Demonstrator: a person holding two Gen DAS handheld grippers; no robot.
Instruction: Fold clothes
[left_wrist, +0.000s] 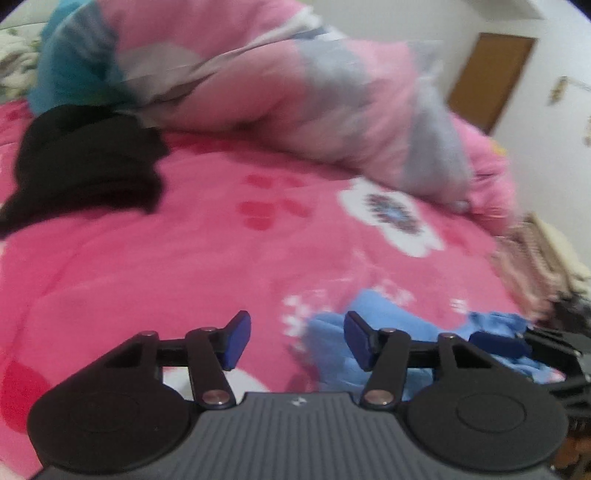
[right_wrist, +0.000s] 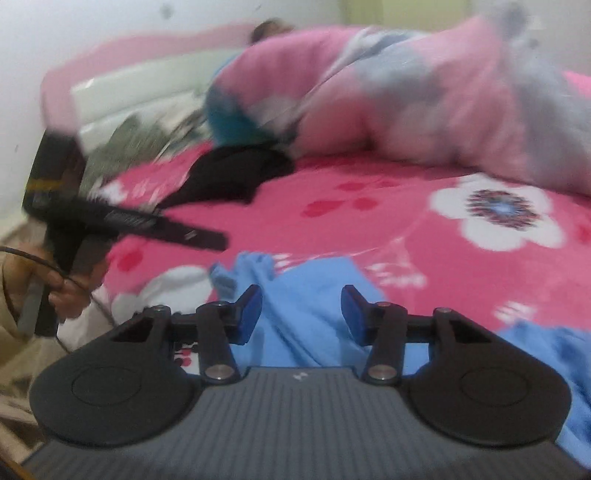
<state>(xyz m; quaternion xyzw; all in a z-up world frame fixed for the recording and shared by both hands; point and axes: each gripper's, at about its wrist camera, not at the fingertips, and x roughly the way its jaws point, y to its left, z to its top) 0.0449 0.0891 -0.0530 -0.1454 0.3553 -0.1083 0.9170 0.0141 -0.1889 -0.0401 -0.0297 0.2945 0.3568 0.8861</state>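
Garment: a light blue garment (right_wrist: 306, 306) was seen lying crumpled on the pink floral bedsheet (right_wrist: 369, 229), at the near edge of the bed.
Handling: the cloth was judged soft, limp and light; it would sag and bunch when lifted, and nothing about it was judged fragile.
Where to take hold: an outer edge or corner, such as the raised fold at the garment's far left, was judged the best place, so the cloth could be spread flat before folding.
Right gripper (right_wrist: 301, 314): its jaws were seen apart, with blue cloth lying between them but not pinched.
Left gripper (left_wrist: 297, 339): its jaws were seen apart and empty, just left of the garment.
Other items: a black garment (left_wrist: 85, 166) was seen farther off to the left, in front of the pink and grey quilt (left_wrist: 295, 96).
Blur: finer detail of the garment's shape could not be told.
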